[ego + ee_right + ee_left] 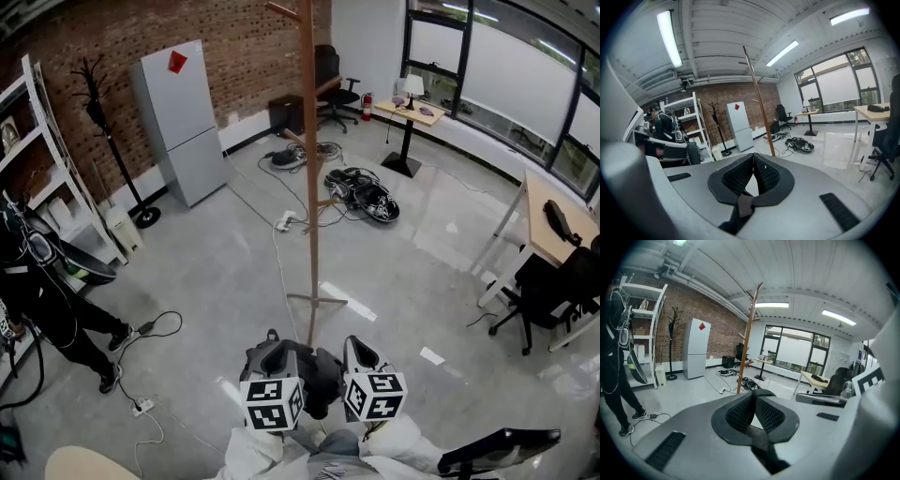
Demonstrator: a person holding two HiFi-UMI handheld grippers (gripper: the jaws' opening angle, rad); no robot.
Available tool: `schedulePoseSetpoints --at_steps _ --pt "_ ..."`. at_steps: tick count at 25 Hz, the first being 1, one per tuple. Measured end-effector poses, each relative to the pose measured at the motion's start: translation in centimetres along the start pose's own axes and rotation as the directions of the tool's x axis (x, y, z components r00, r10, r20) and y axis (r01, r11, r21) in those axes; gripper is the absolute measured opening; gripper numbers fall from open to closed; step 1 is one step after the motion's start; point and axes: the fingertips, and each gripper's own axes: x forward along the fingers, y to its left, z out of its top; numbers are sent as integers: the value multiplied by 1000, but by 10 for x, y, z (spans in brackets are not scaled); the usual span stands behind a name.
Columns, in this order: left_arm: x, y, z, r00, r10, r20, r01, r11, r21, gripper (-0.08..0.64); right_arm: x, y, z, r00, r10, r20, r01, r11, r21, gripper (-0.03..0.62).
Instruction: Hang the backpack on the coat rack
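Left gripper (272, 337): I am holding it low at the near edge of the head view, just left of the other one. Its jaws are meeting at the tips (753, 395) and clenching on nothing.
Right gripper (351, 345): I am holding it beside the left one, and its jaws are likewise pressing together at the tips (753, 157) with nothing between them.
Coat rack (307, 169): a tall wooden pole with short pegs is standing upright on the grey floor (216, 281), just beyond both grippers. Nothing is hanging on it.
Backpack (362, 195): a dark bundle that I am taking for the backpack is lying on the floor, far and to the right of the coat rack's foot, well apart from both grippers. It is sitting among loose cables (286, 220).
Left side: a person (42, 300) in dark clothes is standing near a white shelf (52, 141).
Far wall: a grey fridge (180, 120) and a black coat stand (111, 141) are standing against the brick.
Far right: a small tabletop (410, 111) is carrying a lamp by the window.
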Motion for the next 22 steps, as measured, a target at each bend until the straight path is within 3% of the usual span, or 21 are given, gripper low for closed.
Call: schedulePoseSetpoints --at_steps 7,22 --pt "11 -2 18 1000 -4 31 3 1000 17 18 9 -7 6 1000 1 9 -1 999 44 12" --pt "43 18 29 1000 2 25 -3 1000 11 18 44 -15 10 1000 -17 -3 17 999 37 12"
